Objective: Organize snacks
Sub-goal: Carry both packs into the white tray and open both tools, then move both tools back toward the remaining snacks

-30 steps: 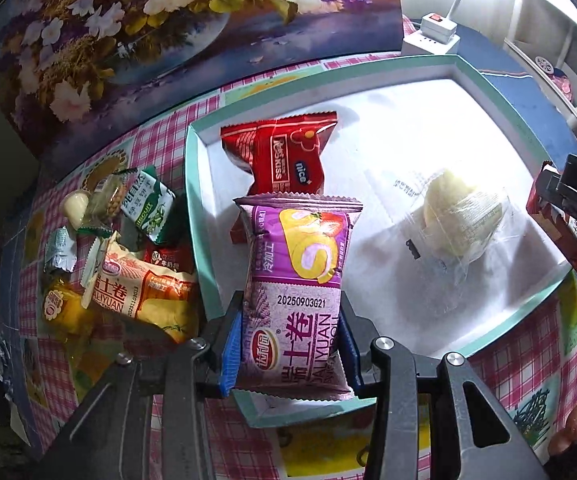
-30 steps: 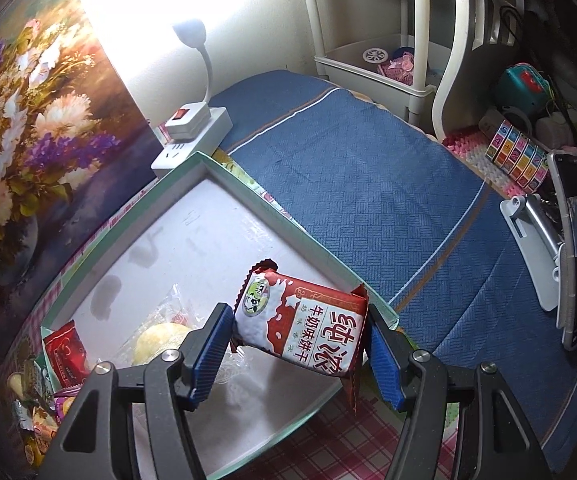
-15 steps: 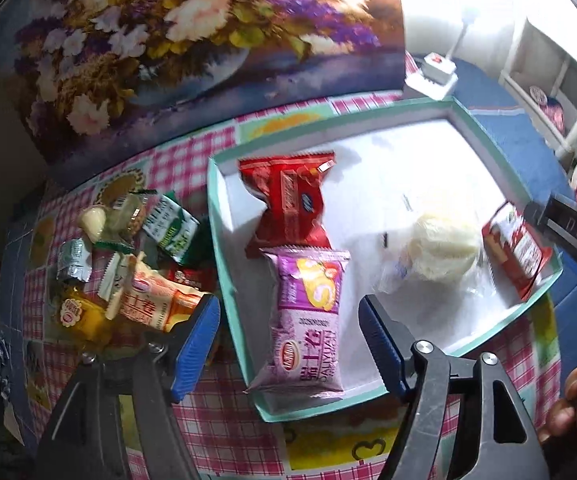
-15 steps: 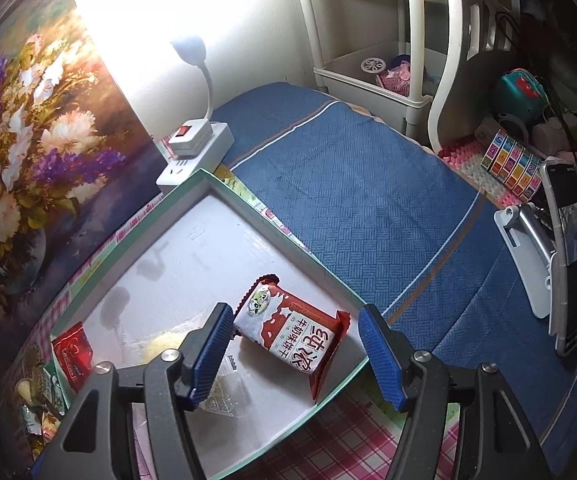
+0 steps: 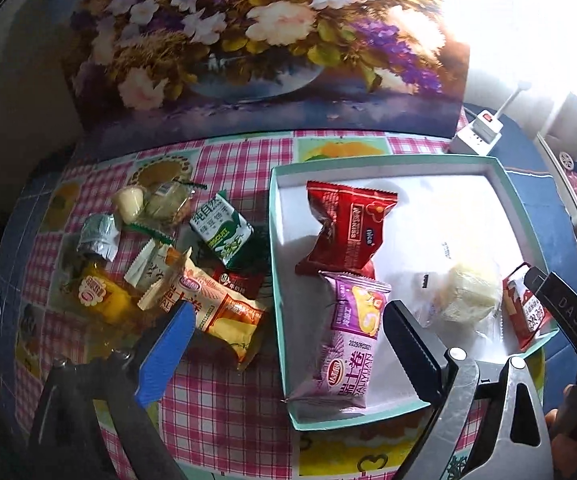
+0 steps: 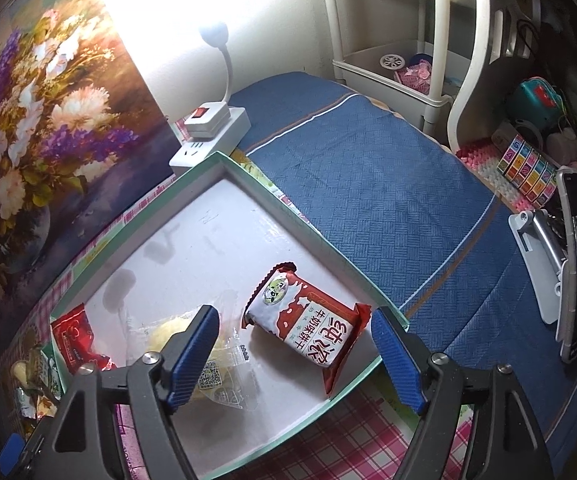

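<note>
A shallow green-rimmed tray (image 5: 274, 264) (image 6: 288, 204) holds several snacks. The purple roll-cake packet (image 5: 348, 340) lies flat by its near left wall, free of my left gripper (image 5: 288, 344), whose jaws are opening wide above it. Behind it rests a red packet (image 5: 346, 228) (image 6: 74, 338); a clear-wrapped yellow cake (image 5: 468, 292) (image 6: 208, 364) sits to the right. The red-and-white milk biscuit packet (image 6: 308, 326) (image 5: 528, 312) lies in the tray's near right corner, untouched between the opening jaws of my right gripper (image 6: 294, 360). Loose snacks (image 5: 176, 272) are piled left of the tray.
The table has a pink checked cloth (image 5: 224, 404) and a blue cloth (image 6: 388, 184). A flower painting (image 5: 248, 40) stands behind. A white power strip (image 6: 212, 132) with a lamp sits by the tray's far corner. A phone on a stand (image 6: 572, 264) is at right.
Both grippers let go: the purple packet now lies in the tray and the left gripper rose and spread. The biscuit packet dropped into the tray corner and the right jaws widened.
</note>
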{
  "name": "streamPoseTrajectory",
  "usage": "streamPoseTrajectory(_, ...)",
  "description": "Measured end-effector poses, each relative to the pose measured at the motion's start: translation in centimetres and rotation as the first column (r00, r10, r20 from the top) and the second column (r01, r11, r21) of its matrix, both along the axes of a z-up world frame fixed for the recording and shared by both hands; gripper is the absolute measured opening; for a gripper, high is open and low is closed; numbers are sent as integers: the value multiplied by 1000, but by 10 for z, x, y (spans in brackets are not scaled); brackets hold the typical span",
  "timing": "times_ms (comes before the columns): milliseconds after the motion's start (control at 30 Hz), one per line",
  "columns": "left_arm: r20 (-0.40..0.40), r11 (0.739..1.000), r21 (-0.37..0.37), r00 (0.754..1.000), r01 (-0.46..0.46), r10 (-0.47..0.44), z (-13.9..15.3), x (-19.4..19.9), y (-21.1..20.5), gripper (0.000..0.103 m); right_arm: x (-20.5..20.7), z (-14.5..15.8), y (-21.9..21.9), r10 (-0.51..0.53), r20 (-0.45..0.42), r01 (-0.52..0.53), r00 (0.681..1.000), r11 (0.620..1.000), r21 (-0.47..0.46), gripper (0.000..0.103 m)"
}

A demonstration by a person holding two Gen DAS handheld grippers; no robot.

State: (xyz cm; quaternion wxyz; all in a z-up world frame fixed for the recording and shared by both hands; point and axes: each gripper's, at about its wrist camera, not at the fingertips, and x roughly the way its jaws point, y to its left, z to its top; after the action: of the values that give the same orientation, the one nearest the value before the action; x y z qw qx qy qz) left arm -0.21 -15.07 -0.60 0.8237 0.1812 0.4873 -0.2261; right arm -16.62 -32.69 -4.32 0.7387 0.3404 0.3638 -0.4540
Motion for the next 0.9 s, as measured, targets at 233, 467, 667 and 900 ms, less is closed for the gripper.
streamPoseTrajectory(233, -18, 999, 9, 999, -36, 36, -6, 3, 4, 95, 3, -2, 2, 18, -17, -19, 1000, 1000, -5, 103)
streamPoseTrajectory(467, -58, 999, 35, 998, -36, 38, -14, 5, 5, 95, 6, -1, 5, 35, -29, -35, 999, 999, 2, 103)
streamPoseTrajectory(667, -84, 997, 20, 994, -72, 74, -13, 12, 17, 95, 20, 14, 20, 85, -6, -85, 996, 996, -18, 103)
streamPoseTrajectory(900, -56, 984, 18, 982, -179, 180, -4, 35, 50, 95, 45, 23, 47, 166, 16, -166, 986, 986, -21, 103)
